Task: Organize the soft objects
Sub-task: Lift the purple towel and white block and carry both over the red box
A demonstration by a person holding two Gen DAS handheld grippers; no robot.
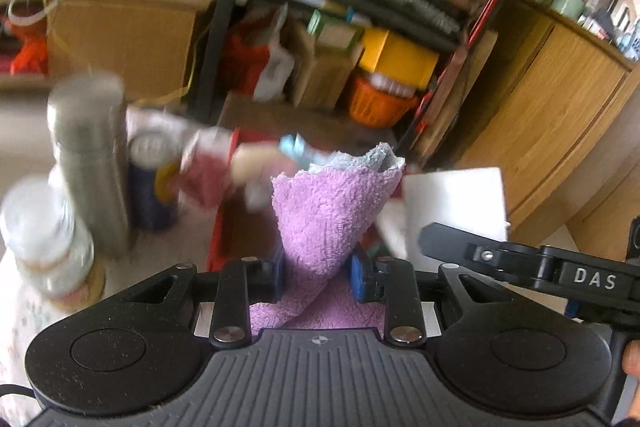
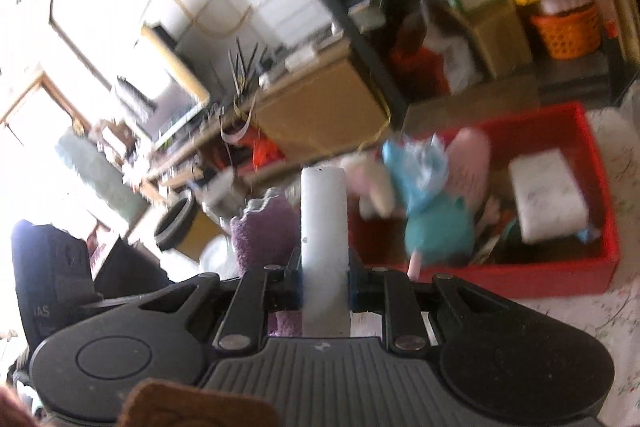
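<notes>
Between the blue pads of the left gripper [image 1: 319,273] sits a folded lilac terry cloth [image 1: 328,215], clamped and standing up from the jaws, with a pale blue-grey cloth [image 1: 378,157] tucked inside its top fold. Beside it, the right gripper [image 2: 324,283] is clenched on a flat white foam-like slab [image 2: 323,227], seen edge-on in the right wrist view and as a white sheet in the left one. Beyond both lies an open red plastic bin [image 2: 596,187] on a floral-patterned bench [image 2: 624,311]; it holds a blurred soft toy in teal and light blue [image 2: 436,223] and a white wrapped packet [image 2: 548,199]. Left of the bin stands a tall steel flask [image 1: 90,155], near a clear lidded jar [image 1: 44,239]. Both views are motion-blurred.
</notes>
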